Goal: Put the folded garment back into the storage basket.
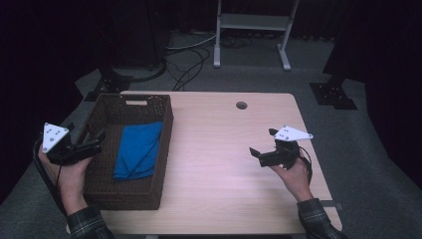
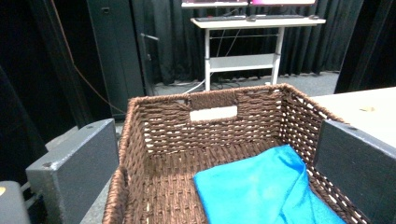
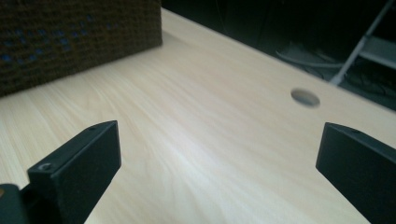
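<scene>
In the high view, a pale wooden surface (image 1: pixel 219 149) fills the centre of the frame, with dark floor and black curtains around it. A brown woven basket (image 1: pixel 112 191) stands on the left part of the surface, its long side running from the lower edge toward the top. Inside it, on the right half of its floor, lies a folded blue cloth (image 1: pixel 137 151). At the left edge of the frame a hand (image 1: pixel 69 174) holds the left gripper (image 1: pixel 97 142) just beside the basket's left wall, above its rim. Its fingers point right, toward the basket, and stand apart with nothing between them. At the lower right, another hand (image 1: pixel 293 175) holds the right gripper (image 1: pixel 263 145) over bare wood, well apart from the basket. Its fingers point left, spread apart, holding nothing. A small round hole (image 1: pixel 242 105) sits in the surface near the top centre.

In the left gripper view, two grey-black fingers (image 2: pixel 74 168) rise at the lower left and lower right, wide apart and touching nothing. Between them the basket (image 2: pixel 215 135) opens, the blue cloth (image 2: pixel 259 191) lying at the lower right of its floor.

In the right gripper view, two black fingers (image 3: pixel 79 168) stand far apart at the lower corners, above bare wood (image 3: pixel 196 140). The basket wall (image 3: pixel 70 37) is blurred at the upper left; the round hole (image 3: pixel 305 97) lies at the right.
</scene>
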`<state>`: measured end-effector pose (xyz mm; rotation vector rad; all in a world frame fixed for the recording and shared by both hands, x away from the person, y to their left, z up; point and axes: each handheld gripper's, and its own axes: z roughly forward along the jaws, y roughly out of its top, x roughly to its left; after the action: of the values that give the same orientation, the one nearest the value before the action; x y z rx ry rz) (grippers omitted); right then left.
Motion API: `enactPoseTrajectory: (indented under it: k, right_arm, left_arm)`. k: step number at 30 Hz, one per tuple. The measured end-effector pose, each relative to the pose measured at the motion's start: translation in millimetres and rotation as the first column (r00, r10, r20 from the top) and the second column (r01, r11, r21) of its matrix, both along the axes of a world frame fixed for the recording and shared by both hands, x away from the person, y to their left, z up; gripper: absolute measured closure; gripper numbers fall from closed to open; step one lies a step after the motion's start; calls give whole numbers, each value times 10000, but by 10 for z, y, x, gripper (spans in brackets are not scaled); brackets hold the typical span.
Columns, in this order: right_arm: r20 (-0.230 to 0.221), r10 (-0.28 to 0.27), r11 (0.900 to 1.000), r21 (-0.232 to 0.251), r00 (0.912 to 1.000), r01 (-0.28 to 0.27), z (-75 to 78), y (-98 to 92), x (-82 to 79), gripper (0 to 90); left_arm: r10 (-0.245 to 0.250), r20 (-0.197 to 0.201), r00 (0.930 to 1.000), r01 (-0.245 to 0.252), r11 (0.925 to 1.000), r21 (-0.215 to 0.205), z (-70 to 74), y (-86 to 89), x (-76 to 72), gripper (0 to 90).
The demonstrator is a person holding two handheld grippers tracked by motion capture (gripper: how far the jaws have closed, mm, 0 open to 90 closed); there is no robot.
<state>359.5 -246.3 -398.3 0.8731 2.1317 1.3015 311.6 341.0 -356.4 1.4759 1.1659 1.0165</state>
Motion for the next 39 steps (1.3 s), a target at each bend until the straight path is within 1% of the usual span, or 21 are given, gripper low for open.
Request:
enactPoseTrajectory:
  k: [5,7,10,13,16,18,20,21,24,26,29,32,34,39]
  right_arm:
    - [-557,-461,9988,-157,9974,453,-257,-224,-96,0]
    - [-805,-651,9974,-356,9946,624,-339,-314,-131,0]
    - [-1106,-887,9959,-294,9899,860,-454,-460,-204,0]
    - [-1541,-1179,9924,-530,9810,1109,-585,-578,-276,0]
    - [-1953,-1335,9892,-862,9716,1186,-707,-667,-345,0]
    - [-2198,-1425,9863,-1129,9651,1200,-760,-702,-388,0]
    - [-2312,-1500,9830,-1394,9613,1199,-794,-721,-428,0]
    - [-2329,-1515,9817,-1489,9606,1187,-806,-731,-445,0]
    - [-2571,-1548,9809,-1551,9539,1174,-834,-754,-484,0]
    - [-2718,-1562,9798,-1640,9496,1143,-855,-763,-504,0]
    - [-2921,-1574,9786,-1742,9434,1094,-894,-775,-526,0]
    - [-3014,-1585,9799,-1647,9402,1124,-900,-798,-539,0]
    - [-2999,-1629,9794,-1648,9400,1171,-902,-817,-537,0]
    - [-3001,-1751,9779,-1639,9377,1301,-902,-831,-538,0]
  left_arm:
    - [5,163,9999,-3,9999,-132,13,0,-11,0]
    - [79,167,9998,-77,9999,-77,21,-12,-14,0]
    - [323,212,9993,-323,9995,16,38,-39,-15,1]
    - [346,253,9991,-344,9994,-65,59,-63,-30,0]
    - [228,299,9993,-223,9996,-163,80,-103,-35,0]
    - [142,312,9994,-137,9998,-165,96,-145,-32,0]
    - [3,308,9995,1,9999,-104,118,-192,-29,1]
    - [-66,344,9994,71,9999,-138,126,-216,-26,0]
    - [-264,312,9992,270,9994,-200,146,-289,-17,0]
    - [-418,327,9986,428,9985,-331,162,-337,-13,0]
    - [-625,466,9970,638,9976,-260,214,-459,-21,0]
    - [-829,568,9949,839,9964,-155,265,-587,-34,0]
    - [-991,658,9929,1003,9948,-158,302,-680,-40,0]
    - [-1521,856,9847,1547,9876,-247,389,-941,-60,0]
